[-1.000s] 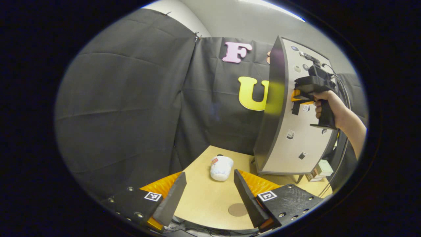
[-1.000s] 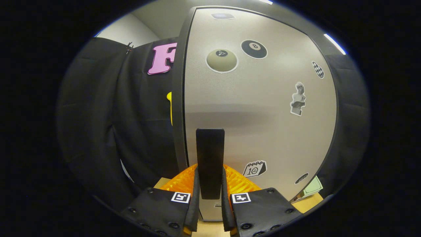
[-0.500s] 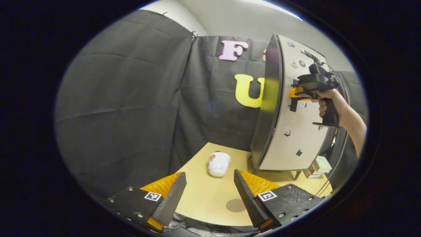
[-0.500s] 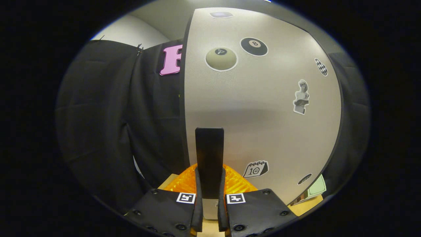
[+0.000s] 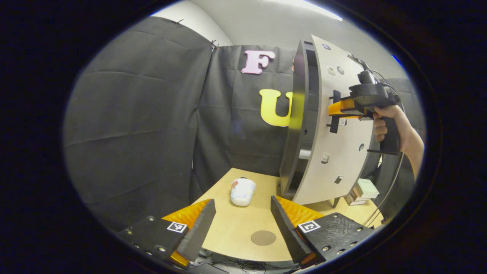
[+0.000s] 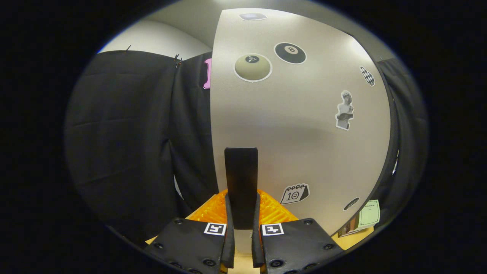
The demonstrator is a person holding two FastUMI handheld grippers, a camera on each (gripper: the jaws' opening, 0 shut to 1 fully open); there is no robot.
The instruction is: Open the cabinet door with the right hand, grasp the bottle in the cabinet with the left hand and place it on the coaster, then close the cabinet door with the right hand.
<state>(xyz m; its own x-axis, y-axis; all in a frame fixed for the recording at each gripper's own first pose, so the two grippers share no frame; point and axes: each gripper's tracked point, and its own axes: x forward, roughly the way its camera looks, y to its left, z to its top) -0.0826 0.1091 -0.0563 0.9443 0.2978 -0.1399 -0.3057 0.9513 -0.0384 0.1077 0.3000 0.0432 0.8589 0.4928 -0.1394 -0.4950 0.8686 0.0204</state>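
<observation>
The cabinet (image 5: 298,125) stands at the back right of the wooden table (image 5: 236,224). Its pale door (image 5: 342,129), dotted with stickers, is ajar by a narrow gap, and the dark inside shows a shelf edge; I cannot see a bottle in there. My right gripper (image 6: 241,199) is shut on the door's black upright handle (image 6: 241,175); a hand holds that gripper (image 5: 336,110) against the door. The round brown coaster (image 5: 263,238) lies near the table's front edge. My left gripper (image 5: 242,200) hovers open above the table front, holding nothing.
A white soft object (image 5: 242,191) with a red tag lies on the table left of the cabinet. Small boxes (image 5: 361,189) sit by the cabinet's right foot, and a cable hangs from the right gripper. Black cloth walls close off the back and left.
The door has swung away from the cabinet body, opening a gap along its left edge. The right gripper and hand moved with it, still clamped on the handle. The left gripper stayed open.
</observation>
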